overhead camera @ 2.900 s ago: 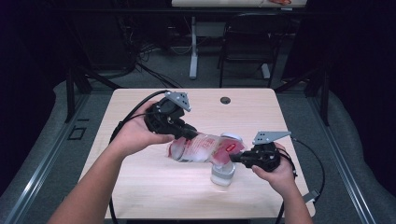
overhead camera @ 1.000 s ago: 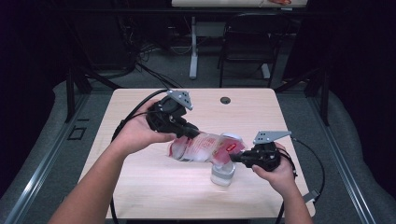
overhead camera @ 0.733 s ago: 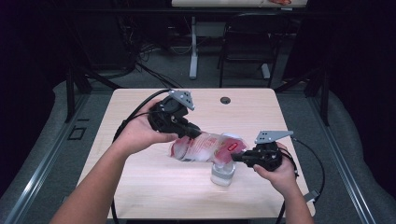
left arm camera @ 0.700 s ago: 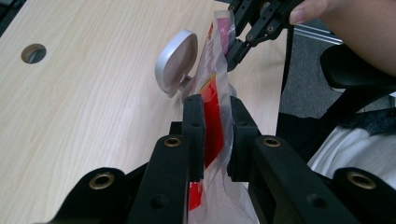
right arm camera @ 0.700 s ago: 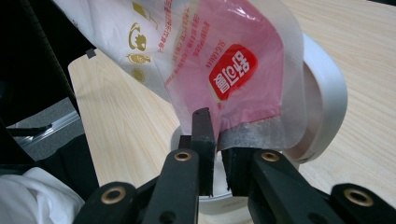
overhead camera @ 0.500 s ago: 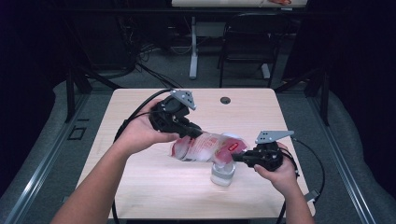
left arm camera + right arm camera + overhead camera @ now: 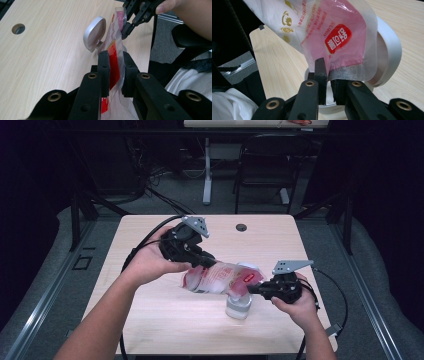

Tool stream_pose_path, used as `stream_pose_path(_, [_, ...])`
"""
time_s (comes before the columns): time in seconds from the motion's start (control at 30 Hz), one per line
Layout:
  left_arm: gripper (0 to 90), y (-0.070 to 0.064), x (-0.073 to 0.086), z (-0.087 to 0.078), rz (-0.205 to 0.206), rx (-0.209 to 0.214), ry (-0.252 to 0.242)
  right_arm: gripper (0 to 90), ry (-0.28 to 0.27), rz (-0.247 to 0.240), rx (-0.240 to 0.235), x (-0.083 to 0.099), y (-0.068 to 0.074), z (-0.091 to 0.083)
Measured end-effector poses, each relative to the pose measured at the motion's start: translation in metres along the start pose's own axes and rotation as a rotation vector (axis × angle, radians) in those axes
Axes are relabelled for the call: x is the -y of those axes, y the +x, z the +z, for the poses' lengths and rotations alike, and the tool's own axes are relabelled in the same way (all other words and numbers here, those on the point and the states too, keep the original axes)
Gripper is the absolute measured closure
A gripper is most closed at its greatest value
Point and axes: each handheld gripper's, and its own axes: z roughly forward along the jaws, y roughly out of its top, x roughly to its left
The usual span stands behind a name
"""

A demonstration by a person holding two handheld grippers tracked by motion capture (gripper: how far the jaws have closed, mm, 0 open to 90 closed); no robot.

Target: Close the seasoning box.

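Plastic pouch (image 7: 222, 279) (above a jar (image 7: 238, 305)) pinched by left gripper (image 7: 206, 260) and right gripper (image 7: 252, 289).

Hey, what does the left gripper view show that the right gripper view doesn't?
Left gripper view alone: the left claw shut on the bag's red-printed end, the round hole in the table, and the other claw pinching the far end.
Right gripper view alone: the right claw shut on the bag's sealed edge, and the red label.
Both: the bag, the open grey lid, the wooden table.
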Motion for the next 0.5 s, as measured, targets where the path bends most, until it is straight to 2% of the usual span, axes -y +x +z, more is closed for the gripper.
stream_pose_path(0.5, [81.3, 0.0003, -0.0008, 0.0004, -0.002, 0.002, -0.001, 83.9, -0.005, 0.005, 0.002, 0.0005, -0.0008, -0.0001])
